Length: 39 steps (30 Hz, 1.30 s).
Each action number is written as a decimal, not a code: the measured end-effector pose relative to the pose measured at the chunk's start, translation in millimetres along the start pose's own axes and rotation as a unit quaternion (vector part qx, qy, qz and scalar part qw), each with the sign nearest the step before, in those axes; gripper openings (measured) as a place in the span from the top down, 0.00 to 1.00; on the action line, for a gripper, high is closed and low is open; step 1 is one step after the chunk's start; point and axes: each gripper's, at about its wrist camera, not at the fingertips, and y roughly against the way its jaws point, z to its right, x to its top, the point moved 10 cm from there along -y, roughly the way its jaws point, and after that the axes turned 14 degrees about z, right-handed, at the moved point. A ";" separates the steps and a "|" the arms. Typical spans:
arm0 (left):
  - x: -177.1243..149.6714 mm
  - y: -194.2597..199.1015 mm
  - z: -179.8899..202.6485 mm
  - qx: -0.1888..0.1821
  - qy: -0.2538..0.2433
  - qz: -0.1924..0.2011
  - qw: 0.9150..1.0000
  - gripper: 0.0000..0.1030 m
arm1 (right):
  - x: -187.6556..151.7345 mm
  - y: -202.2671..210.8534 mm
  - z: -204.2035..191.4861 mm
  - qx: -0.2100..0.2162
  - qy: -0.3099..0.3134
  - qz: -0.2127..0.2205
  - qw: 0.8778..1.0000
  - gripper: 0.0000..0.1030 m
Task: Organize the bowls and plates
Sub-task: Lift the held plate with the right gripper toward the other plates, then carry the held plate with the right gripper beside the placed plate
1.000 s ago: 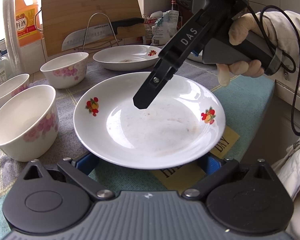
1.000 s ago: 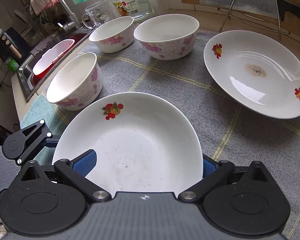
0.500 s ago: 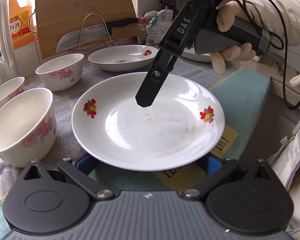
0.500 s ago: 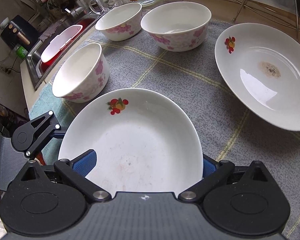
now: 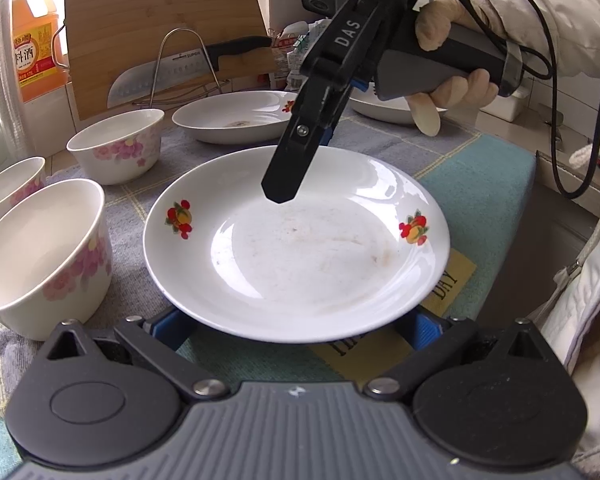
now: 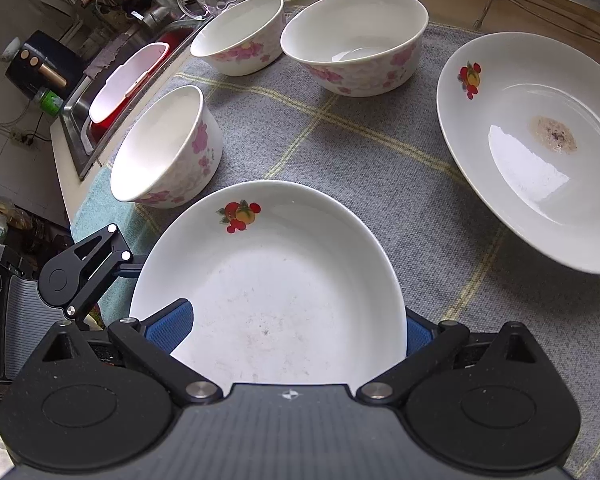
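While both grippers flank the fruit-print plate | right gripper spread, left gripper spread | risk: slick rim slips, knocks near-left floral bowl.

The near plate sits on the cloth that covers the tabletop. Left of this plate is one bowl, and behind it are two more bowls, side by side. The other plate lies to its right, and the sink is far to its left.
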 end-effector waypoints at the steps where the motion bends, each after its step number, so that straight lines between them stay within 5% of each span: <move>1: 0.0 -0.2 -0.1 0.000 0.000 -0.001 1.000 0.00 | 0.3 -0.5 -0.2 0.000 -0.001 -0.001 1.000 0.00; 21: 5.1 -3.3 3.0 0.006 -0.002 -0.023 1.000 0.01 | -0.9 4.5 -3.8 0.003 0.004 -0.004 1.000 0.00; 39: 46.4 -24.7 22.7 -0.011 -0.009 -0.021 1.000 0.01 | -5.1 50.5 25.2 0.003 -0.010 0.023 1.000 0.00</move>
